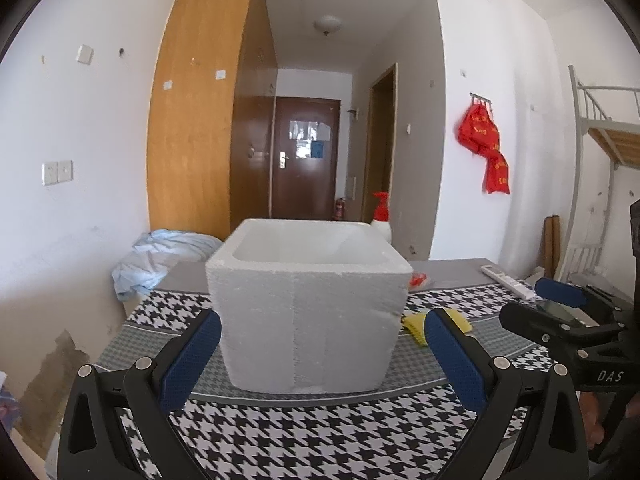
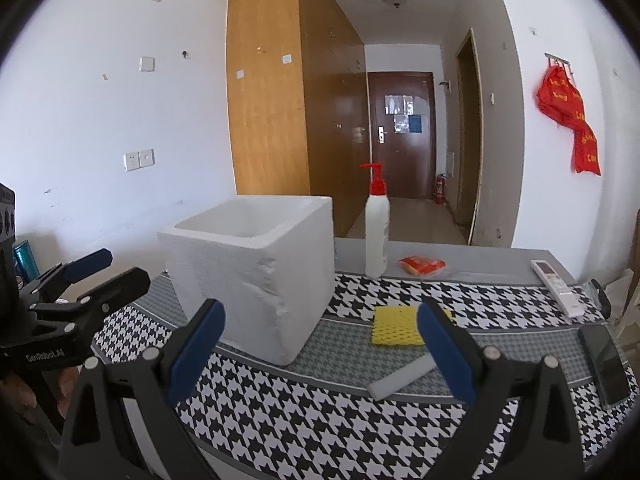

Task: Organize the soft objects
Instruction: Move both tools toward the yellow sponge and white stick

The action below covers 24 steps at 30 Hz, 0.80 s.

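A white foam box stands open-topped on the houndstooth table. My left gripper is open right in front of it, its blue pads wider than the box base. A yellow foam net lies flat to the right of the box. Nearer the front lies a white foam strip. My right gripper is open above the table, between box and yellow net, holding nothing. It also shows at the right in the left wrist view; the left one shows at the left in the right wrist view.
Behind the yellow net stand a white pump bottle with a red top and an orange packet. A white remote and a dark phone lie at the table's right edge. A pale blue cloth is heaped beyond the left edge.
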Each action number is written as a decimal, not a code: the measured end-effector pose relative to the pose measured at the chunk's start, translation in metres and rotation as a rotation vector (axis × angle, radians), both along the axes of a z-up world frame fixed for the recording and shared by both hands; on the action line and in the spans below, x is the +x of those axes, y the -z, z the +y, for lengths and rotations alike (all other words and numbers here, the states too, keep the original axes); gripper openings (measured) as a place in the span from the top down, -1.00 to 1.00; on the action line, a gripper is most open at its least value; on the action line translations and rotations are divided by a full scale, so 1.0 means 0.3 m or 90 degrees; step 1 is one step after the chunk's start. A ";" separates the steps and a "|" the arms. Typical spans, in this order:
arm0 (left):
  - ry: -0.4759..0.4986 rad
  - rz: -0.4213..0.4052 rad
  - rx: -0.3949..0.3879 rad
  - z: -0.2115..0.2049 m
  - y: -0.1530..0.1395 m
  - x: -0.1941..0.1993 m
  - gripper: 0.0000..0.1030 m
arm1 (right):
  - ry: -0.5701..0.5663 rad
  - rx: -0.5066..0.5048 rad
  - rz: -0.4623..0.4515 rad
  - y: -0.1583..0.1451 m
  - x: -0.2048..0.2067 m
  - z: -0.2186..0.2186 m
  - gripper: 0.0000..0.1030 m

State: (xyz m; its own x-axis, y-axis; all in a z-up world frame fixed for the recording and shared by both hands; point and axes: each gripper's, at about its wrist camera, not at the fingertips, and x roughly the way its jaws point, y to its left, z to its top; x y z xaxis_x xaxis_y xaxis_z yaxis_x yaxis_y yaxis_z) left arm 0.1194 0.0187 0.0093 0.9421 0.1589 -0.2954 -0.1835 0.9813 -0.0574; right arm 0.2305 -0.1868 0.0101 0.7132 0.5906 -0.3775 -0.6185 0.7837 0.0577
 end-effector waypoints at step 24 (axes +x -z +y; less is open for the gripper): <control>0.096 0.021 0.005 -0.135 0.024 0.074 -0.98 | 0.104 0.006 0.019 0.022 0.019 -0.176 -0.91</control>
State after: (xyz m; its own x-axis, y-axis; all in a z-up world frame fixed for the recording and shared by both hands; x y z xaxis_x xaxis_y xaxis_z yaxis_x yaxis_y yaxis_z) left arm 0.1417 -0.0217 0.0020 0.9453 0.0189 -0.3256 -0.0359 0.9983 -0.0462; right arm 0.2361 -0.2396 0.0036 0.7883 0.4716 -0.3952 -0.4807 0.8730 0.0827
